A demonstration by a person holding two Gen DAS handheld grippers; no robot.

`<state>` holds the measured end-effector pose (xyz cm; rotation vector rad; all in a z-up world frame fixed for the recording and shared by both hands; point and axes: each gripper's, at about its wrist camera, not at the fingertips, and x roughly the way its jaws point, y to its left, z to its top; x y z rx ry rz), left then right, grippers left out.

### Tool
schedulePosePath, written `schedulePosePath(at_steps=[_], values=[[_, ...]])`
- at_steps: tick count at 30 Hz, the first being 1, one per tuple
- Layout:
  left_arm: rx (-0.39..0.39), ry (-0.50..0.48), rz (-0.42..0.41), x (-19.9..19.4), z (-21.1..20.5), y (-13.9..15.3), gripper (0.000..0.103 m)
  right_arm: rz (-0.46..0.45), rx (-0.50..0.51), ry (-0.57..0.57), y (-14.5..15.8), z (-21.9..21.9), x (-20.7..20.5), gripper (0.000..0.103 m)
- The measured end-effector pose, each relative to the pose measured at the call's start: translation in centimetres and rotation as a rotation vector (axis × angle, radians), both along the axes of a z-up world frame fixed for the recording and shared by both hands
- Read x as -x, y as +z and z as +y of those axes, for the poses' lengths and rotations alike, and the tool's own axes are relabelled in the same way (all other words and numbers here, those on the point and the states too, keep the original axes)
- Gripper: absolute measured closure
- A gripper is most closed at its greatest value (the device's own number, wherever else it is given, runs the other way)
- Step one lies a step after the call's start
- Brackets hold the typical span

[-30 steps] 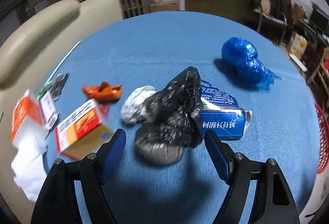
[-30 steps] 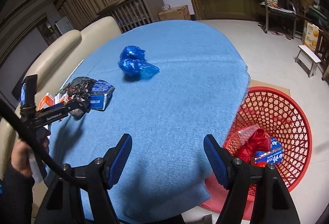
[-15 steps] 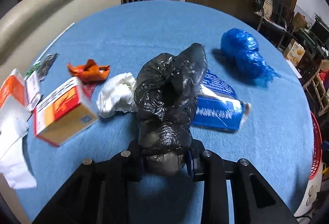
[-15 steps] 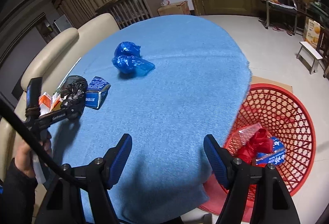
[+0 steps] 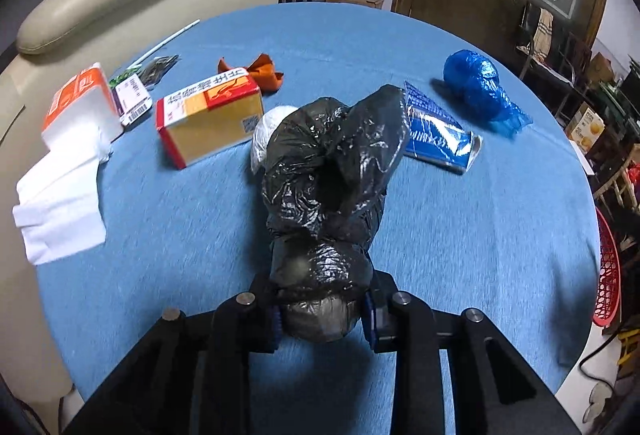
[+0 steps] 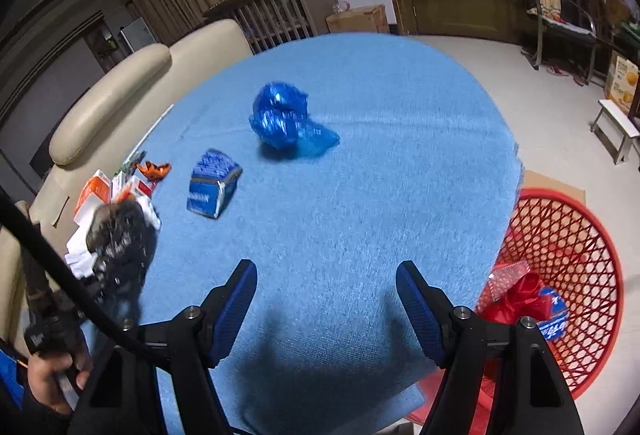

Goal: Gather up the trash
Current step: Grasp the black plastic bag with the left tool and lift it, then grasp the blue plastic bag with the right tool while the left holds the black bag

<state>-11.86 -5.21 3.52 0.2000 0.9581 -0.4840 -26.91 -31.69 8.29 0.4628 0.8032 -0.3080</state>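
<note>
Left fingers point(image 5: 276, 309) pinching crinkled glossy black plastic bag point(image 5: 332, 187), right fingers point(image 6: 240, 299) spread, blue cloth point(image 6: 360, 215)

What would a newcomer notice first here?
The crumpled black bag, clamped in the left gripper above the blue tablecloth. Next, the red basket on the floor off the table's right edge, already holding trash, beside the open right gripper.
</note>
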Motion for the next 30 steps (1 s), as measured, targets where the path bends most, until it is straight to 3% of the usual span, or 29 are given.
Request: schedulePosePath(at_steps=[6,13,17,20,30], values=[[-0.001,-0.018,0.016,0.9,-0.5,-0.1,0.072,-0.086,0.054,0.006,4.5,0.4,-0.6,0.028],[0.033,-0.032,0.002,1.3,-1.7,1.2,0.072,-0.24,0.169,0.17,14.1,2.9,-4.9,0.028],[0.053,-0.039,-0.021,1.7,-1.9,2.2,0.072,-0.297,0.21,0.222,17.3,5.0,-5.4,0.028],[0.047,-0.04,-0.027,1.7,-2.0,2.2,0.072,-0.278,0.207,0.251,16.4,6.0,-4.9,0.026],[0.027,-0.029,-0.003,0.5,-2.3,1.2,0.073,-0.093,0.06,0.182,7.1,4.0,-3.4,0.026]])
